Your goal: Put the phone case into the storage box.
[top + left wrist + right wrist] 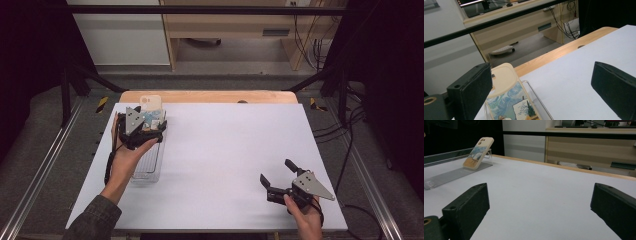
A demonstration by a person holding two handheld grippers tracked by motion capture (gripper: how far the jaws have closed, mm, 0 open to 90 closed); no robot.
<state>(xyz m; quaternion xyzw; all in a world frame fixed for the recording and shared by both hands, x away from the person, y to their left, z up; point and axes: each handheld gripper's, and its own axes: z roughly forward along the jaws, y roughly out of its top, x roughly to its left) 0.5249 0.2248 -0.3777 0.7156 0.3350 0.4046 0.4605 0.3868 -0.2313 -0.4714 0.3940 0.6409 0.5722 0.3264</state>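
The phone case (151, 104) stands tilted against the far end of the clear stand (148, 161), upper left of the high view, near the surface's (235, 155) far edge; your left tongs (541, 82) hover released just beside it, one jaw close alongside the case's edge, nothing gripped; your right tongs (277, 176) rest spread and empty at lower right, well apart. To grasp cleanly, you should centre both jaws across the case's two long edges before closing; keep off the camera cut-out; lift along the tilt so the stand does not drag.
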